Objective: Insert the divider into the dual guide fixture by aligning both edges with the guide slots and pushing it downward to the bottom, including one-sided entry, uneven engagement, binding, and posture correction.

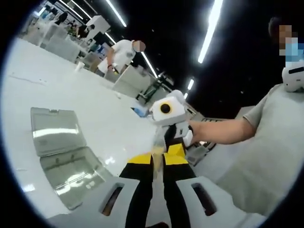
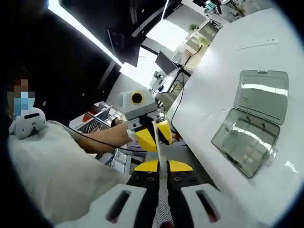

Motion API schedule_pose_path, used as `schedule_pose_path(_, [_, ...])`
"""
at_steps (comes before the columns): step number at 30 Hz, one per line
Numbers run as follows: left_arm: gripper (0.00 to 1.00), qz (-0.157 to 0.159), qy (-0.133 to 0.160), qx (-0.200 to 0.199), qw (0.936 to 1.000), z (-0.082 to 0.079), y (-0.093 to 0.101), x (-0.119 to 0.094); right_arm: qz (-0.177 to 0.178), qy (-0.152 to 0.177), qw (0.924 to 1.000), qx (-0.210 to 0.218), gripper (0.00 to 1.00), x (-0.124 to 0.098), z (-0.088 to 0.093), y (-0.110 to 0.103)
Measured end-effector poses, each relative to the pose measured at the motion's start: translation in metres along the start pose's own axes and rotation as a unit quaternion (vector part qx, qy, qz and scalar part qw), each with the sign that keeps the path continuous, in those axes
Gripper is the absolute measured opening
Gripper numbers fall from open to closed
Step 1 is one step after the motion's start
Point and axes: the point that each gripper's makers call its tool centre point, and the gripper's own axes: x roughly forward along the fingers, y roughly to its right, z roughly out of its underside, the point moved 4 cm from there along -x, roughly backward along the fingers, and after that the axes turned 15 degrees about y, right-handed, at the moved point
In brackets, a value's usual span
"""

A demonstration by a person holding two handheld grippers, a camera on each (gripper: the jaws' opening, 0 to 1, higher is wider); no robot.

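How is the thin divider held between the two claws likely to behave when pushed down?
The divider looks very thin, so it probably flexes under uneven pushing. Translucent, likely light plastic. Left claw and right claw both pinch its ends, hinting it needs support.

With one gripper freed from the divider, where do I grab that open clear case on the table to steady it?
Take the clear case by an outer side wall, coming down from above with the jaws straddling the rim. It lies opened flat on the table with both halves facing up, so the thin upstanding walls are probably the only part you can pinch.
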Motion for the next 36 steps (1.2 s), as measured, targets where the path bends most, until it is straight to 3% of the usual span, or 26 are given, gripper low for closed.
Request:
schedule_pose_path(9, [0.09,-0.021,0.009,0.026,0.9994,-0.003,-0.006,-0.006,0.043,-0.025,0.9988,0.0,0.0,0.004,-0.002,0.003])
schedule_pose_path(12, [0.12,-0.036,0.014,0.04,0.9985,-0.005,-0.011,-0.009,0.064,-0.062,0.9957,0.026,0.0,0.003,0.006,0.004])
schedule_pose_path(13, [0.12,-0.04,0.018,0.044,0.9981,-0.006,-0.012,-0.011,0.092,-0.05,0.9941,0.028,0.0,0.005,0.003,0.011])
schedule_pose_path(15, [0.13,-0.05,0.018,0.051,0.9973,-0.007,-0.016,-0.014,0.087,-0.06,0.9938,0.034,0.0,0.006,0.004,0.009])
schedule_pose_path(17, [0.14,-0.058,0.021,0.058,0.9964,-0.009,-0.018,-0.016,0.109,-0.049,0.9906,0.066,0.0,0.008,0.002,0.011])
schedule_pose_path(22, [0.15,-0.079,0.023,0.076,0.9937,-0.011,-0.024,-0.022,0.122,-0.043,0.9898,0.061,0.0,0.008,-0.004,0.016])
schedule_pose_path(32, [0.13,-0.1,0.002,0.12,0.9878,-0.005,-0.026,-0.031,0.206,-0.045,0.9752,0.067,0.0,0.002,-0.012,0.038])
schedule_pose_path(36, [0.13,-0.111,-0.007,0.14,0.9839,-0.004,-0.027,-0.033,0.226,-0.064,0.9704,0.055,0.0,0.002,-0.013,0.041])
